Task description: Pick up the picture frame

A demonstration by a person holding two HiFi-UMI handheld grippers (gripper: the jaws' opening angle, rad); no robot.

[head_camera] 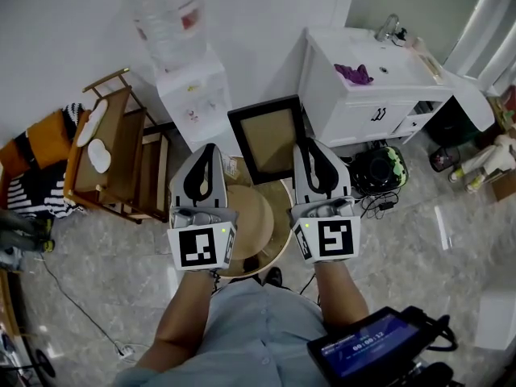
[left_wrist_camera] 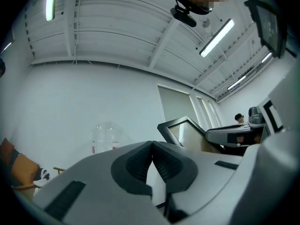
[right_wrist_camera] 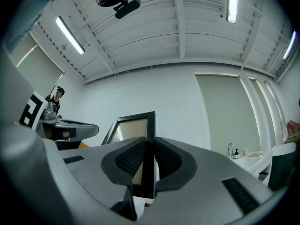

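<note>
The picture frame (head_camera: 267, 138) is black with a tan panel and hangs upright in the air above a round wooden stool (head_camera: 251, 220). My right gripper (head_camera: 306, 145) is shut on its right edge. In the right gripper view the black edge of the picture frame (right_wrist_camera: 150, 125) runs straight between the two pads of the right gripper (right_wrist_camera: 149, 143). My left gripper (head_camera: 211, 150) is just left of the frame and apart from it, shut with nothing in it. In the left gripper view the left gripper (left_wrist_camera: 152, 145) has its tips touching, and the picture frame (left_wrist_camera: 185, 130) shows off to the right.
A white water dispenser (head_camera: 192, 95) with a bottle on top stands behind the frame. A white sink cabinet (head_camera: 363, 95) is at the right, with a dark bag (head_camera: 377, 170) on the floor by it. A wooden rack (head_camera: 113, 156) is at the left.
</note>
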